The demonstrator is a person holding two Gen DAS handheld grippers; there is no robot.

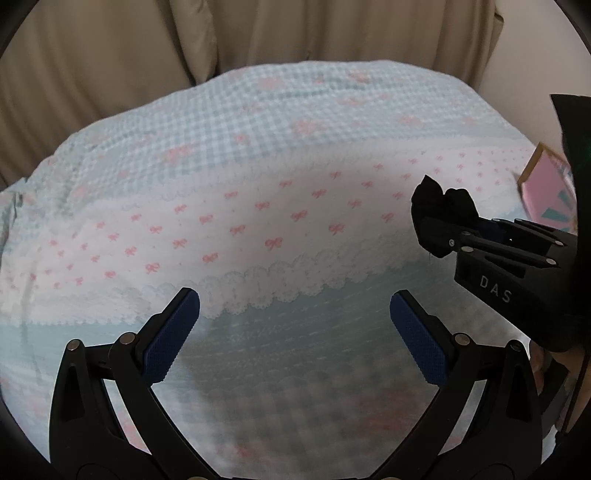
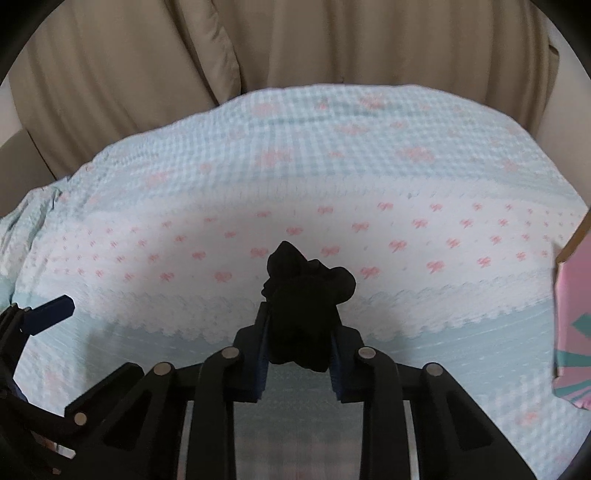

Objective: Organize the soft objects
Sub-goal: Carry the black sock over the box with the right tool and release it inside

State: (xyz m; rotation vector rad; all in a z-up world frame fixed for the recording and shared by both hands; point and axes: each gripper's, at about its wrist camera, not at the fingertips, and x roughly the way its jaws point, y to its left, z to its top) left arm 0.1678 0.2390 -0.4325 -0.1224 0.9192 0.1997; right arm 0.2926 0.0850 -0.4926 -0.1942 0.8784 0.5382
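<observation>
Right gripper (image 2: 299, 343): jaws clamped on a bunched black cloth (image 2: 306, 295), held above a blue-and-white bedspread (image 2: 258, 177) with pink bows. Left gripper (image 1: 295, 332): jaws wide apart, nothing between them. Pink box (image 2: 572, 332) at the bedspread's right edge. Beige curtain (image 2: 147, 74) behind.

A blanket (image 1: 258, 206) covers the bed, with a curtain (image 1: 258, 33) hanging behind its far edge. A box (image 2: 572, 332) lies at the bed's right edge. The right gripper (image 2: 299, 354) is over the bed's middle with a cloth (image 2: 303, 295) between its jaws; the left gripper (image 1: 295, 328) is to its left.
</observation>
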